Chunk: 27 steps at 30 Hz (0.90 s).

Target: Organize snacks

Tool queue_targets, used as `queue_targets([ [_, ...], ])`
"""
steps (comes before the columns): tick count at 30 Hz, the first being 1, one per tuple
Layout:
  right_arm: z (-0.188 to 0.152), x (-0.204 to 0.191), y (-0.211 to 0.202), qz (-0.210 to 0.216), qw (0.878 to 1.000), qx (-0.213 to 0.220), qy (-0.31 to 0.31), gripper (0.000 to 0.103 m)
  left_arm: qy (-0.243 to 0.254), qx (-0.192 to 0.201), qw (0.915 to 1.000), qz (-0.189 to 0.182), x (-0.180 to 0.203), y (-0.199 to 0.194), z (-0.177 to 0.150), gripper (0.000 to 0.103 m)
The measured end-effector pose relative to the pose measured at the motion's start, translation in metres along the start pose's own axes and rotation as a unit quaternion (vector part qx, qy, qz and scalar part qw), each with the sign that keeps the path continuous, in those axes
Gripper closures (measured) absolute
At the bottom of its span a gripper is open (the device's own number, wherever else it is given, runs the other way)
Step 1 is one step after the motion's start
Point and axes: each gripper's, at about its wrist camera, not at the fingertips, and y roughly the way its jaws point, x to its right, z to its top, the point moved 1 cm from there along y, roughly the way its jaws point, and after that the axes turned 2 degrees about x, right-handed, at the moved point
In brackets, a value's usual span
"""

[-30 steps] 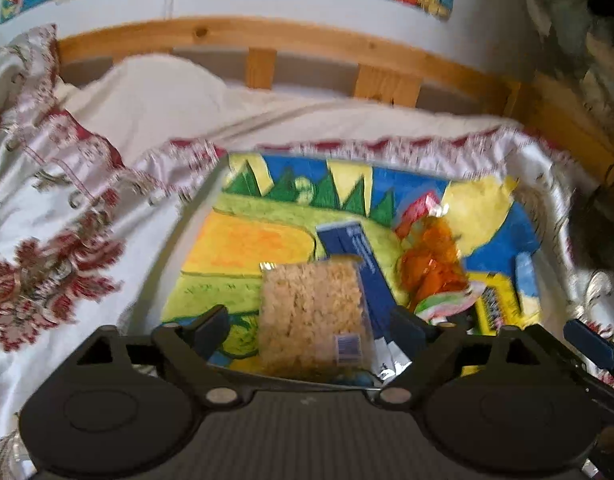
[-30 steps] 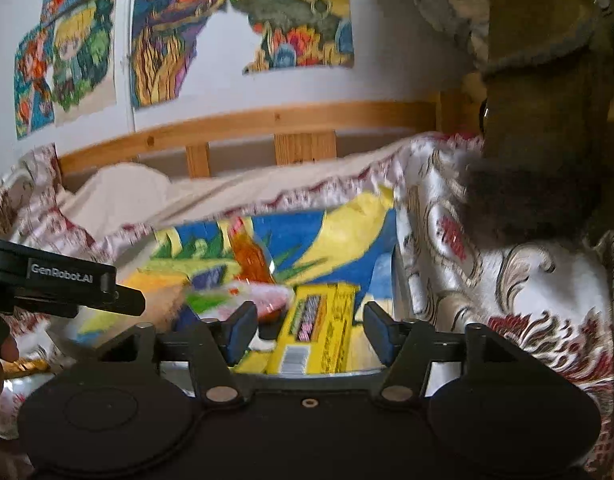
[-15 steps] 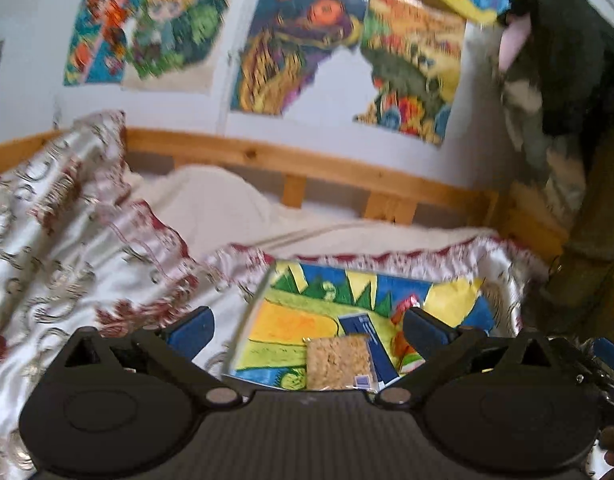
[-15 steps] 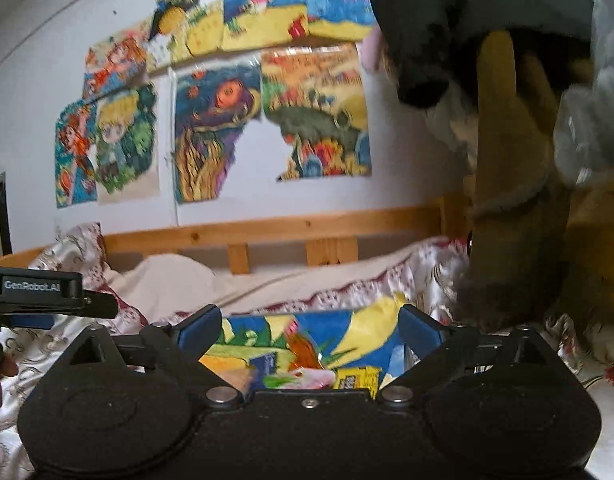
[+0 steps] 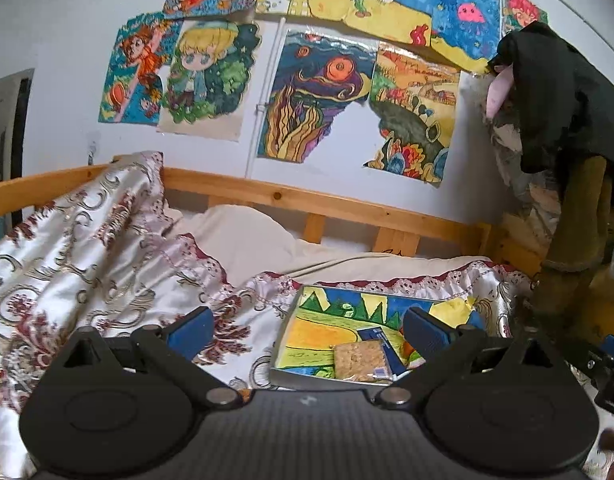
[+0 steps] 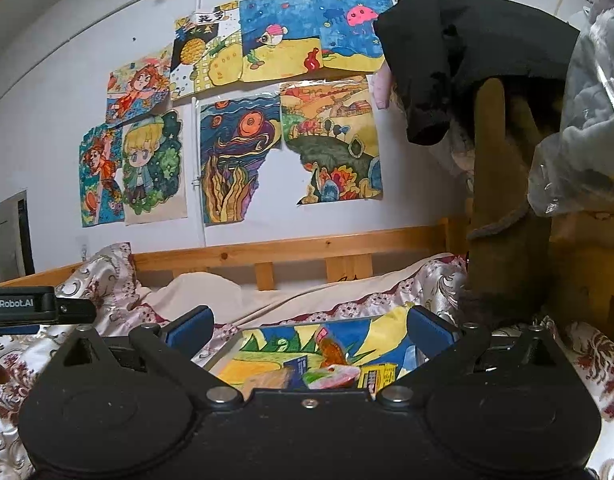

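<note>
A flat tray [image 5: 307, 332] with a bright painted landscape lies on the bed. On it lie a tan cracker pack [image 5: 359, 362], a dark blue pack [image 5: 381, 344] and, in the right wrist view, an orange snack bag [image 6: 333, 350], a pink-green pack [image 6: 331, 376] and a yellow pack [image 6: 377, 376]. My left gripper [image 5: 309, 330] is open and empty, raised back from the tray. My right gripper [image 6: 309, 326] is open and empty, also raised above the tray [image 6: 267, 338].
A patterned satin bedspread [image 5: 87, 248] covers the bed, with a white pillow [image 5: 243, 236] behind. A wooden bed rail [image 5: 307, 200] runs along the wall under several drawings. Dark clothes [image 5: 563, 96] hang on a brown post [image 6: 503, 200] at the right.
Both grippers have pulled up and back from the tray and opened wider. The snacks now look smaller and lower in both views.
</note>
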Motion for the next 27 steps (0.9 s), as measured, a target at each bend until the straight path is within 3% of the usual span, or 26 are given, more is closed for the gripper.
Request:
queue_targets([
  [7,-0.009,-0.008,-0.028,0.001,1.0,-0.007,-0.007,0.001,0.021,0.003,0.9998,0.004,-0.013,-0.03,-0.015,0.0],
  [19,-0.03,-0.023,-0.053,0.014,0.999,-0.036,-0.009,0.001,0.021,-0.039,0.9988,0.019,-0.045,-0.052,-0.053,0.0],
  [27,-0.049,-0.028,-0.052,0.014,0.997,-0.078,0.003,0.001,0.022,-0.072,0.9964,0.038,-0.056,-0.051,-0.069,0.0],
])
